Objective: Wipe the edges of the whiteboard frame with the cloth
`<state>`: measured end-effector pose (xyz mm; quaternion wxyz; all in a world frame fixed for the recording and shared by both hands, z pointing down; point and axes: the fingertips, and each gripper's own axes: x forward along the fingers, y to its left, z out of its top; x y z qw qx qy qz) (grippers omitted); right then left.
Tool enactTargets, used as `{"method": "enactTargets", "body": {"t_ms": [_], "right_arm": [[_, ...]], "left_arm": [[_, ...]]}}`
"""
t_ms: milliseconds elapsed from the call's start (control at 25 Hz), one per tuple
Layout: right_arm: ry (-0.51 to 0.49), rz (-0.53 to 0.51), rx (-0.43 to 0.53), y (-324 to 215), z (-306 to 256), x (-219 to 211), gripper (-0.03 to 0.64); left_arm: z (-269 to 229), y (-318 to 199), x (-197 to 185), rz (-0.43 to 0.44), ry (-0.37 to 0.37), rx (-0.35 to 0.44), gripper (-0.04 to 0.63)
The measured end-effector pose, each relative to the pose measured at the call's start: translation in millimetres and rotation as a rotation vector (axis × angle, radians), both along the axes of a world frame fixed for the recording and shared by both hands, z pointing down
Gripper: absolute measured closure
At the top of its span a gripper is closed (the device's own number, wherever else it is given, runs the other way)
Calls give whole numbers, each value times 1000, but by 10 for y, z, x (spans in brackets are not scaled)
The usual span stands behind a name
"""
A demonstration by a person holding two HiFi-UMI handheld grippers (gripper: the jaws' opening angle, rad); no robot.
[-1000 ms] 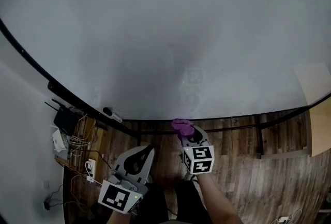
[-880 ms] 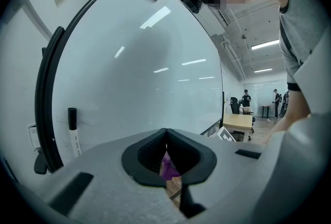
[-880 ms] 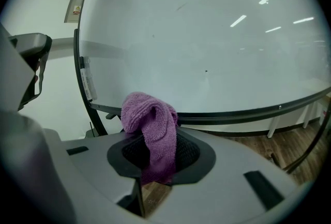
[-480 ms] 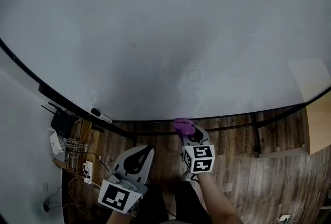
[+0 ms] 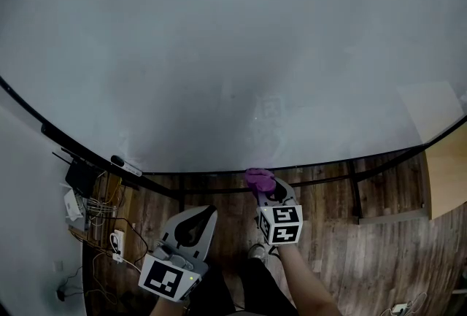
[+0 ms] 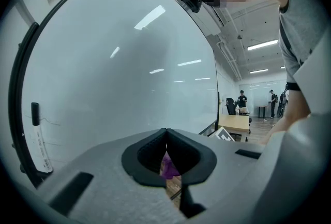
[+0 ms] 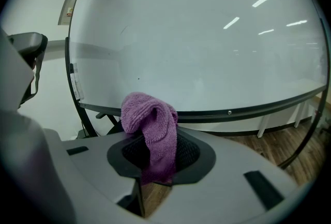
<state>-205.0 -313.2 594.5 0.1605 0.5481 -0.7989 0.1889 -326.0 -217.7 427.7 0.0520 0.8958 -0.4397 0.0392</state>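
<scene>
A purple cloth (image 5: 258,178) is held by the right gripper (image 5: 265,189). In the right gripper view the jaws of the right gripper (image 7: 158,151) are seen closed on the cloth (image 7: 152,123). One part of it is bunched above the jaws and another part hangs down between them. In the head view the cloth is found just at the lower black edge of the whiteboard frame (image 5: 314,163), about at the middle of this edge. Whether the frame is really touched by the cloth cannot be told. In the right gripper view the frame (image 7: 243,110) is seen behind the cloth, and a corner of it is seen at the left.

The left gripper (image 5: 200,215) is held lower and more to the left, over the wooden floor (image 5: 350,234), well apart from the frame. In the left gripper view its jaws (image 6: 166,137) are brought together and nothing is gripped by them. Only a bit of the purple cloth, which is farther away, is seen through the opening under their tips.

The white surface of the whiteboard (image 5: 233,52) fills most of the head view. A marker (image 5: 125,165) lies at the lower left part of the frame. Cables and small devices (image 5: 87,198) are seen on the floor under that corner. A wooden desk (image 5: 446,176) stands at the right.
</scene>
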Motion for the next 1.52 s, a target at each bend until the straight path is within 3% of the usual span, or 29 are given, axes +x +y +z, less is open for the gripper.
{"method": "enactTargets", "body": {"t_ms": [720,1000,1320,1520], "right_arm": [[-9,13,1,-52,5,560,520],[-5,13,-7,-33,16,661,520],[1,57,-22,-33,21,630,520],[3,98,-33,-28,-6,620,520]], "left_arm": [[-44,-46,473,-19,-22,32,580],[-65,34,631,-12,-16,-10,580],[-86,-90,611,50,-17,-11,580],[-190,-205,649,138,-21,11,580]]}}
